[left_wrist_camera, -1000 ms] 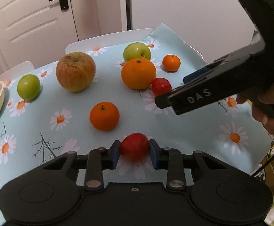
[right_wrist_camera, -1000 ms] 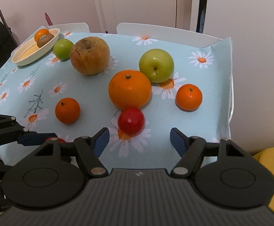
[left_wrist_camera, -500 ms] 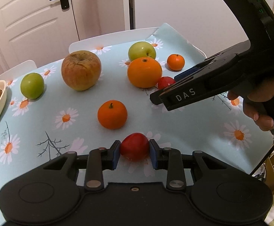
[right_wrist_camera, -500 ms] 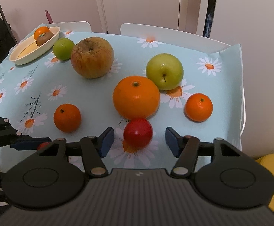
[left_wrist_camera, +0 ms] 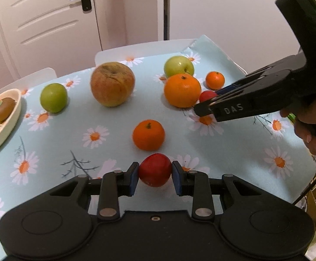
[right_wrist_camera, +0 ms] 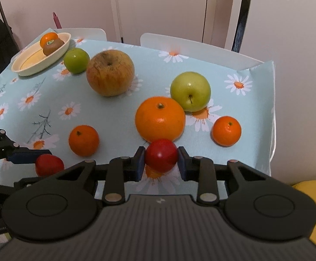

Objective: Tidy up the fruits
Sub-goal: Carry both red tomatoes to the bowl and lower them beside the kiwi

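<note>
White door [left_wrist_camera: 49,15], daisy tablecloth [left_wrist_camera: 81,117]

Tablecloth [right_wrist_camera: 105,117]: matt cloth, daisy print. Dish [right_wrist_camera: 25,70] at ten o'clock: smooth, cream, faint sheen. Big apple [right_wrist_camera: 110,73]: dull, wrinkled, russet skin. Large orange [right_wrist_camera: 160,119]: glossy, finely pitted. Green apple [right_wrist_camera: 190,91] at one o'clock: waxy shine. Red fruit [right_wrist_camera: 161,155] between my right gripper [right_wrist_camera: 161,163] pads: smooth, glossy. My housings: matt black plastic, ribbed on the right one; metal rivets.
</note>
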Demonstrator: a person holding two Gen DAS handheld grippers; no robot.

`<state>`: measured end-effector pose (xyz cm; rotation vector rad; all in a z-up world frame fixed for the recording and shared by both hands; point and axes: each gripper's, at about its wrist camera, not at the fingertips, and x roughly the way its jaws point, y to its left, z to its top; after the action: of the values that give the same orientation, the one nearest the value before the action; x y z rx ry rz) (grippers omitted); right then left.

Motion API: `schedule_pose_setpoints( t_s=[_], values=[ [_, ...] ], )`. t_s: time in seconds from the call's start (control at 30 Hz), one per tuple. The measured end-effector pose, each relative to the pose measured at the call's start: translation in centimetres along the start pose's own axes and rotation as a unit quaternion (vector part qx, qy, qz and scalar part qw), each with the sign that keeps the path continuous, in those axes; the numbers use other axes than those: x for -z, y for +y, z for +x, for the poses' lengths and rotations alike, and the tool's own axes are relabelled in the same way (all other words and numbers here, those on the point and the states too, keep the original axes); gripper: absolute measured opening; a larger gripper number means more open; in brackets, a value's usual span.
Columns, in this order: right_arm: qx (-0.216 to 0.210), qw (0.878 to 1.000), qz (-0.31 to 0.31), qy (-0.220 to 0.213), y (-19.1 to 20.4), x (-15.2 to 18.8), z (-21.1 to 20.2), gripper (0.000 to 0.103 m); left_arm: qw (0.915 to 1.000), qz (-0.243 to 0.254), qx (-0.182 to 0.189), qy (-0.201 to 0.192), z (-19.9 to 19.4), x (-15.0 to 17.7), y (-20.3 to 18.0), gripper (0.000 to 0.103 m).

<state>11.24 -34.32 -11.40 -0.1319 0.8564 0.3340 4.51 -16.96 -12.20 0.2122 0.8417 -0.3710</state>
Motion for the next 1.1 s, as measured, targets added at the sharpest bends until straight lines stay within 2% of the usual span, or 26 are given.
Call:
schedule_pose_setpoints(
  t_s=[0.27, 0.5, 0.8, 1.1],
  values=[
    [-0.007, 1.000, -0.006, -0.017, 1.9, -1.6, -2.9, 0.046, 0.9991, -0.019, -0.020, -0.032, -3.4, -0.9, 1.9, 0.036],
    [-0.024, 0.999, -0.018, -0.035, 4.5, -4.1, -5.1, 0.046, 0.9951, -0.063, -0.050, -0.058, -6.7, -2.0, 5.2, 0.036],
    [-0.055, 0.997, -0.024, -0.058, 9.5, -9.0, -6.5, 0.046, 0.9872, -0.103, -0.086, -0.085, -9.8, -3.5, 12.4, 0.036],
    [-0.073, 0.995, -0.015, -0.061, 15.4, -13.7, -3.9, 0.046, 0.9843, -0.103, -0.114, -0.088, -10.7, -4.6, 20.8, 0.036]
  ],
)
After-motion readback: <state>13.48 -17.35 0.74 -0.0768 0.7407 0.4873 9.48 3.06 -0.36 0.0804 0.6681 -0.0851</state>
